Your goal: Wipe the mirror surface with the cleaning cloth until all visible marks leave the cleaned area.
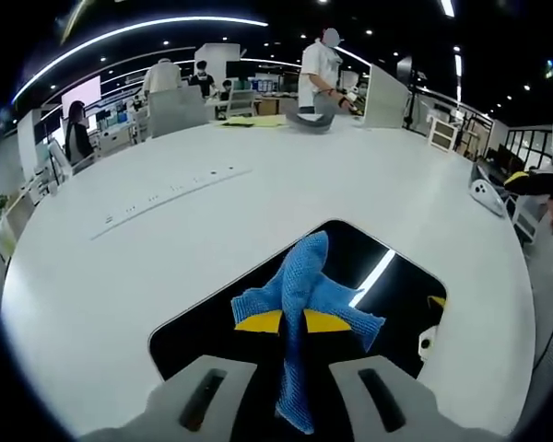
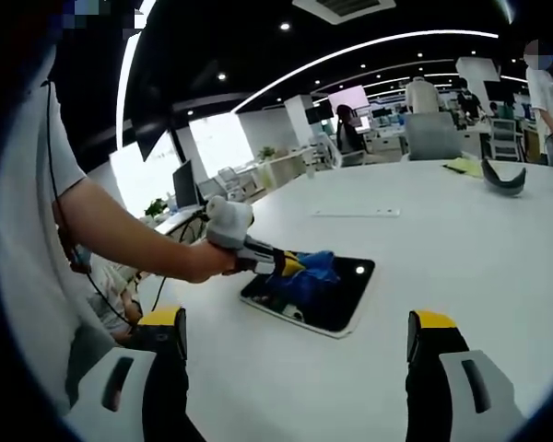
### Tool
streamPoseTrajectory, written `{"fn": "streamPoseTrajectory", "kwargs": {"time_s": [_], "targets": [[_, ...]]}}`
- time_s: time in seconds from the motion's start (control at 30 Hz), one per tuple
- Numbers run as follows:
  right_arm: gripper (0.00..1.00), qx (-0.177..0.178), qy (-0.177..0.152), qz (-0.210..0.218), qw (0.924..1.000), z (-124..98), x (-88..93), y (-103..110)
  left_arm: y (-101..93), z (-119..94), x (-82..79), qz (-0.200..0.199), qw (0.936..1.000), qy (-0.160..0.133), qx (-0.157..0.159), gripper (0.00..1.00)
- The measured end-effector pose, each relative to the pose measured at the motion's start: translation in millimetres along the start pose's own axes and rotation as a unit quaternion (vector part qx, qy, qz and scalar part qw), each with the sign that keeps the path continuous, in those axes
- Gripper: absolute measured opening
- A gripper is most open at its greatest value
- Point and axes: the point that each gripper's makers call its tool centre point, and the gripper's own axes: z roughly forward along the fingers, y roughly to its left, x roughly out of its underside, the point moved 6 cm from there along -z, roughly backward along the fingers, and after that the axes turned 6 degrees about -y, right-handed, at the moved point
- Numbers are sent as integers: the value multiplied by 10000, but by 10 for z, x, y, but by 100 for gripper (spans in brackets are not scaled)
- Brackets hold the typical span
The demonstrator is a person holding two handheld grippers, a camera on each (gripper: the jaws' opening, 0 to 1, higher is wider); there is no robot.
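Observation:
A dark rectangular mirror [image 1: 401,295] lies flat on the white table [image 1: 369,184]. My left gripper [image 1: 293,322] is shut on a blue cleaning cloth [image 1: 304,276], and its yellow fingertips [image 1: 258,321] pinch the fabric just above the glass. The cloth spreads onto the mirror's middle. In the right gripper view, a gloved hand holds the left gripper [image 2: 275,263] over the mirror [image 2: 341,299], with the blue cloth [image 2: 313,267] pressed on the near-left part. My right gripper [image 2: 297,322] hangs open, well back from the mirror, with nothing between its yellow-tipped fingers [image 2: 161,319].
A long flat strip [image 1: 166,196] lies on the table left of the mirror. A grey curved object [image 2: 505,177] and a yellow sheet [image 2: 463,166] sit at the far side, where a person [image 1: 321,69] stands. Chairs and desks ring the table.

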Motion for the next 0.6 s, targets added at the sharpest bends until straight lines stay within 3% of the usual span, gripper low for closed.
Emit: {"fn": "streamPoseTrajectory", "kwargs": {"time_s": [0.6], "targets": [[100,64,48,48,10000,11,50,-35,114,66,-48,-5,10000,-51,-58,4]]}}
